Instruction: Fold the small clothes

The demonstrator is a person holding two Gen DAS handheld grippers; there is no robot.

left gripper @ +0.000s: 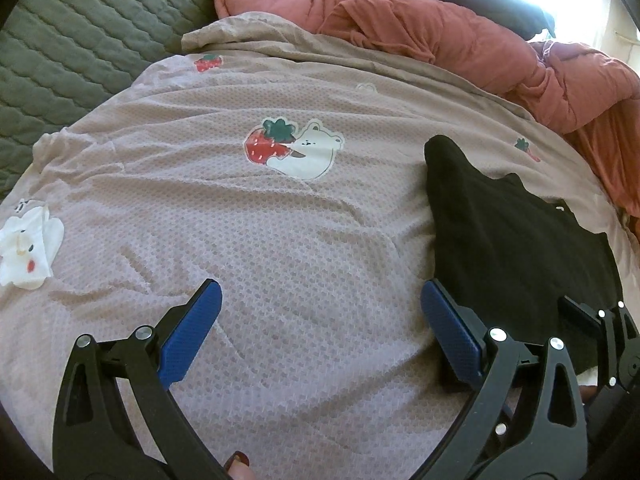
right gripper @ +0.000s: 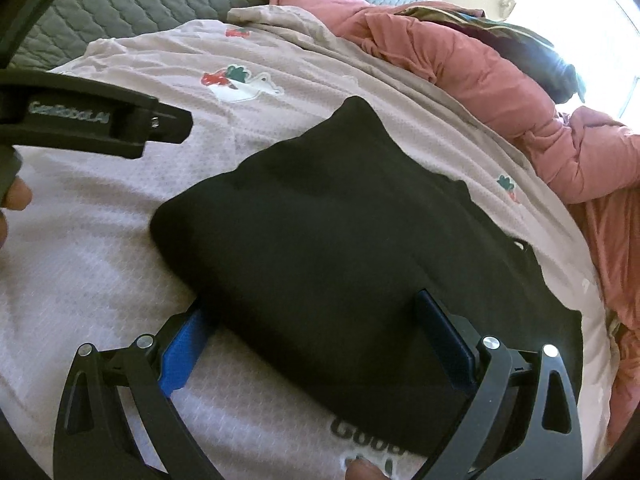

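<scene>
A black garment [right gripper: 340, 232] lies in a folded bundle on a mauve blanket [right gripper: 100, 280] printed with bears and strawberries. My right gripper [right gripper: 312, 304] is open, its fingers spread wide around the garment's near edge. The cloth covers the tip of its left blue pad [right gripper: 180, 348], while the right pad [right gripper: 444, 332] rests on top of the fabric. In the left wrist view my left gripper [left gripper: 320, 290] is open over bare blanket [left gripper: 280, 220], just left of the black garment [left gripper: 512, 240]; its right finger touches or nearly touches the cloth's edge. The right gripper [left gripper: 592, 320] shows at that view's right edge.
A bunched salmon-red quilt [left gripper: 500, 52] lies along the far right side. A grey quilted cover [left gripper: 80, 40] fills the far left. Grey lettering on the blanket [right gripper: 360, 436] peeks out under the garment's near edge. A person's fingertip [right gripper: 16, 196] shows beside the left gripper [right gripper: 176, 128].
</scene>
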